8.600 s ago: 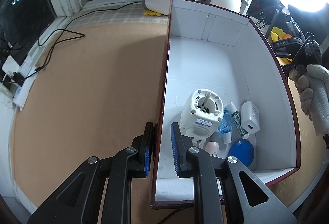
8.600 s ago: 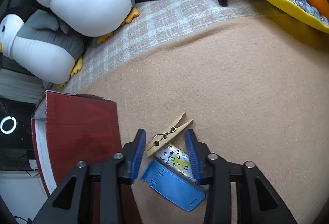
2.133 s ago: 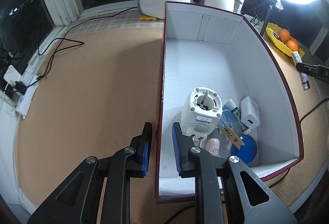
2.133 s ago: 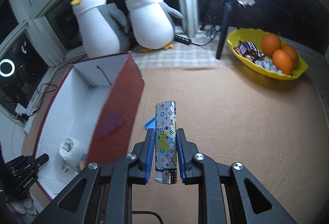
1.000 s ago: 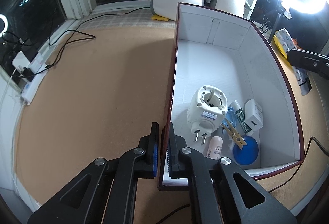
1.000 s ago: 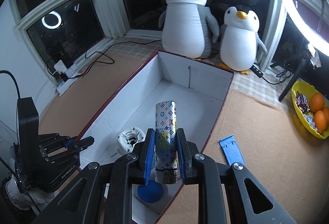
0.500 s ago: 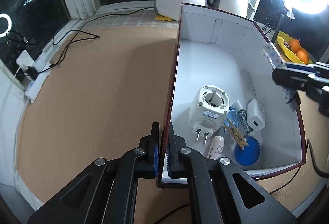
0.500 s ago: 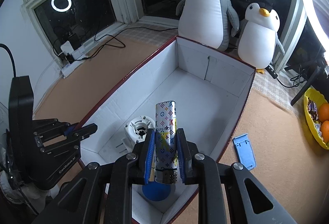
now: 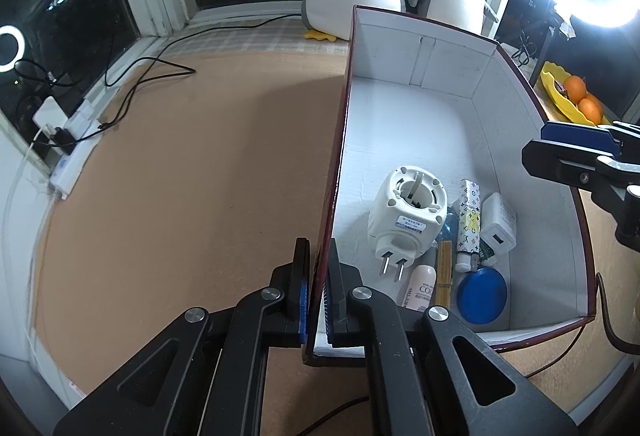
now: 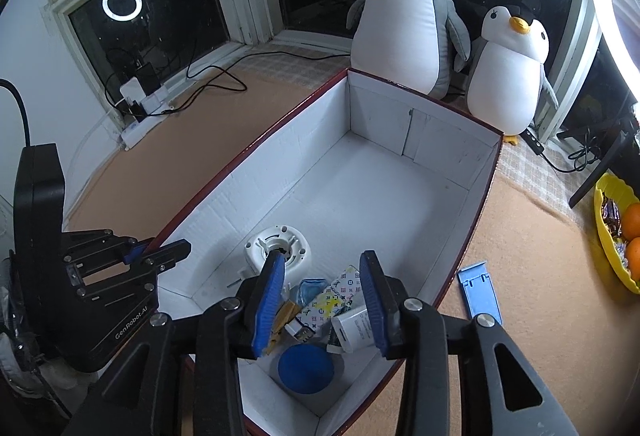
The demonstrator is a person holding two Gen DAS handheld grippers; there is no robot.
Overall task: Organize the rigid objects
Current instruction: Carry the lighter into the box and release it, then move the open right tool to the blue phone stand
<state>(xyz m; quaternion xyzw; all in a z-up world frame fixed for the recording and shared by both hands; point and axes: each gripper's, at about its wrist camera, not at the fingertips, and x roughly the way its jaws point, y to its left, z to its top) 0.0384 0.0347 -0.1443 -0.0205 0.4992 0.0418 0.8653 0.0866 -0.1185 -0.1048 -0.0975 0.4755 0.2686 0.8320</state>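
The left gripper (image 9: 316,290) has its fingers clenched on the near-left wall of the white-lined cardboard box (image 9: 404,124), steadying it on the tan surface (image 9: 192,164). The right gripper (image 10: 322,300) hangs over the box's near end with its fingers opening and nothing between them; the patterned lighter (image 9: 469,212) lies released on the box floor, between the white plug adapter (image 9: 406,212) and the white charger (image 9: 498,226), beside the clothespin (image 9: 444,270) and blue disc (image 9: 482,294). The drop-off step looks done. One loose item remains outside: the blue plastic stand (image 10: 480,294) on the surface just right of the box. The next move likely calls for lifting the right gripper clear of the wall, swinging right and lowering over that stand.
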